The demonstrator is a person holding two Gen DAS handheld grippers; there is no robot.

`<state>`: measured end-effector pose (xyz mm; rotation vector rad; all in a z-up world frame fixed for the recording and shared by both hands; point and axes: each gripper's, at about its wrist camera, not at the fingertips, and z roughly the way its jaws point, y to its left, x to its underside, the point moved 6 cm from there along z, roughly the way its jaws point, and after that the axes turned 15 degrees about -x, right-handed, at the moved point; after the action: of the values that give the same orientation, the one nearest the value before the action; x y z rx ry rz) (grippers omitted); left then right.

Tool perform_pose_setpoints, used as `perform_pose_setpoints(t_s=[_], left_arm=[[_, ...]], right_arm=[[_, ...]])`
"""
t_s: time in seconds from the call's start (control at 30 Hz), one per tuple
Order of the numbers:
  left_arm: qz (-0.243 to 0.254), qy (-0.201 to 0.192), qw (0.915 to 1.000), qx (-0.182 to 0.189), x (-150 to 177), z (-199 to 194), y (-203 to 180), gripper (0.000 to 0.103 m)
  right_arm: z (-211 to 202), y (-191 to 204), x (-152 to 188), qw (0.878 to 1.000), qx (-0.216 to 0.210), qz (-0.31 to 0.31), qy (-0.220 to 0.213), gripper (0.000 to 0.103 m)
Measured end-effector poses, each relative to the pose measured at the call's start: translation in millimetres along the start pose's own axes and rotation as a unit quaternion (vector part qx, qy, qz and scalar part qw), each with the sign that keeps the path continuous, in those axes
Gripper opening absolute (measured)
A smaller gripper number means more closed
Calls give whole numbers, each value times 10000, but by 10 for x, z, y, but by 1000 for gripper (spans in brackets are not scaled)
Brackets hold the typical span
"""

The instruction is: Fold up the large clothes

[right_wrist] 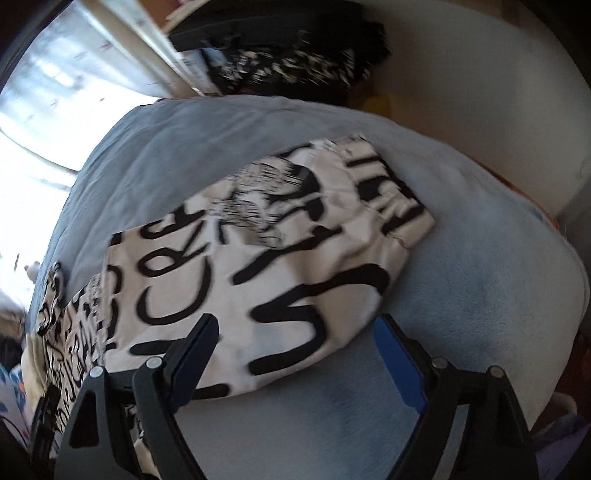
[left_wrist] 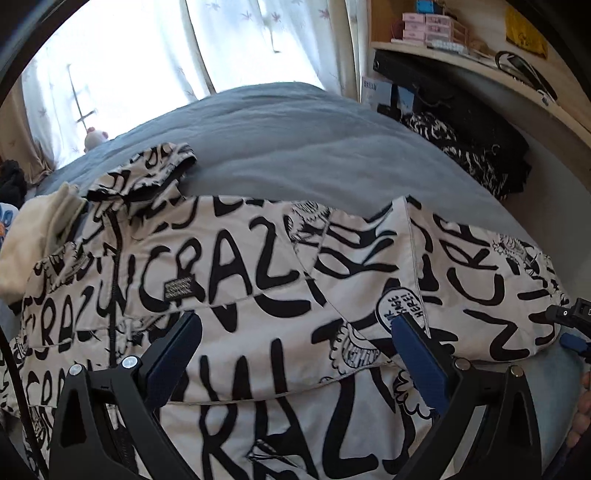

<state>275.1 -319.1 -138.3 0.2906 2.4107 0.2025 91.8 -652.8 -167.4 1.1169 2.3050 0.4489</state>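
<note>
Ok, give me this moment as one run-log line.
stage: reaching | garment: printed jacket spread on grey bed | left claw: open above jacket body | right claw: open at sleeve edge | held: nothing

Bright daylight comes in through the window (left_wrist: pixel 122 62) and its thin curtain (left_wrist: pixel 258 33). The glass is so bright that it looks almost plain white. In the right wrist view the window (right_wrist: pixel 33 129) glares the same way. The bed (left_wrist: pixel 295 147) is well lit on top and shows only soft shadows. The shelf (left_wrist: pixel 461 55) in the corner is dimmer. The left wrist view is sharp, and the black letters on the jacket (left_wrist: pixel 240 266) are easy to read. The right wrist view is smeared, so the print on the jacket (right_wrist: pixel 277 240) looks streaky. Both pictures bulge like a ball, straight lines bend near the edges, and the corners are black.
</note>
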Motion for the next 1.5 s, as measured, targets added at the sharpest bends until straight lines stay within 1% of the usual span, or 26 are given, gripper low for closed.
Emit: perform_pose_setpoints(t_s=[0.1, 0.17, 0.27, 0.33, 0.37, 0.4, 0.43, 0.47, 0.5, 0.53, 0.57, 0.63, 0.7, 0.8, 0.87, 0.9, 0.93, 0.97, 1.03, 1.1, 1.17, 1.27, 1.33, 1.37, 1.43, 1.5], left_arm=[[29, 59, 10000, 3, 23, 59, -97, 101], [63, 23, 10000, -8, 18, 73, -157, 92], [-31, 89, 10000, -2, -2, 108, -188, 86], [-121, 91, 9999, -14, -28, 119, -176, 84], [-129, 68, 9999, -45, -45, 121, -170, 80], [-119, 31, 9999, -71, -57, 114, -164, 79], [-97, 21, 9999, -73, -62, 108, -161, 75], [-74, 35, 9999, -61, -66, 106, -157, 69], [-56, 74, 10000, -33, -62, 102, -145, 66], [-44, 133, 9999, -6, -55, 101, -126, 61], [-43, 190, 9998, 7, -47, 99, -100, 59], [-70, 265, 9996, -48, -31, 89, -5, 58], [-82, 277, 9993, -235, -9, 76, 138, 58], [-171, 360, 9987, -327, 38, 74, 416, 58], [-369, 374, 9979, -388, 76, 51, 666, 58], [-472, 380, 9974, -394, 87, 46, 785, 58], [-565, 385, 9969, -396, 107, 34, 888, 58], [-711, 388, 9959, -393, 143, 15, 1044, 58], [-821, 394, 9952, -366, 200, 1, 1239, 58], [-900, 353, 9945, -402, 278, -21, 1426, 58], [-920, 347, 9943, -409, 347, -12, 1540, 58], [-935, 425, 9942, -307, 476, 36, 1652, 58], [-930, 487, 9943, -204, 548, 76, 1662, 58], [-918, 521, 9943, -140, 574, 100, 1653, 58], [-891, 631, 9940, 57, 640, 157, 1609, 58], [-923, 723, 9927, 271, 690, 203, 1563, 58]], right_arm=[[72, -127, -23, 9996, -134, 233, -30, 79], [111, -152, -61, 9994, -144, 286, -96, 78], [170, -170, -132, 9988, -205, 409, -191, 76], [199, -186, -166, 9984, -189, 490, -225, 67], [206, -192, -177, 9980, -205, 536, -249, 64], [215, -193, -199, 9977, -236, 573, -275, 56], [218, -191, -211, 9973, -275, 599, -315, 44], [216, -184, -219, 9970, -319, 604, -352, 37], [212, -169, -232, 9965, -408, 610, -401, 23], [192, -144, -246, 9956, -533, 608, -471, 13], [145, -88, -257, 9949, -617, 546, -578, 11], [2, 110, -266, 9939, -678, 231, -842, 10], [-153, 416, -275, 9890, -1023, -152, -1056, 10], [-397, 1061, -190, 9762, -1415, -1030, -1279, 9], [-493, 1475, -42, 9650, -1712, -1538, -1261, 9], [-524, 1745, 83, 9567, -1886, -1873, -1189, 7], [-517, 1941, 183, 9515, -1925, -2121, -1124, 7], [-507, 2148, 317, 9441, -1980, -2420, -1048, 7], [-407, 2545, 630, 9272, -2122, -2976, -824, 7], [-243, 2808, 942, 9142, -2187, -3374, -514, 7], [5, 2968, 1247, 9049, -2122, -3685, -203, 7], [396, 3024, 1703, 8933, -1946, -4039, 313, 7], [568, 2950, 1947, 8875, -1888, -4152, 660, 7], [642, 2913, 2081, 8864, -1806, -4186, 805, 7], [806, 2800, 2242, 8874, -1400, -4269, 1028, 8], [892, 2701, 2302, 8870, -1199, -4298, 1190, 10]])
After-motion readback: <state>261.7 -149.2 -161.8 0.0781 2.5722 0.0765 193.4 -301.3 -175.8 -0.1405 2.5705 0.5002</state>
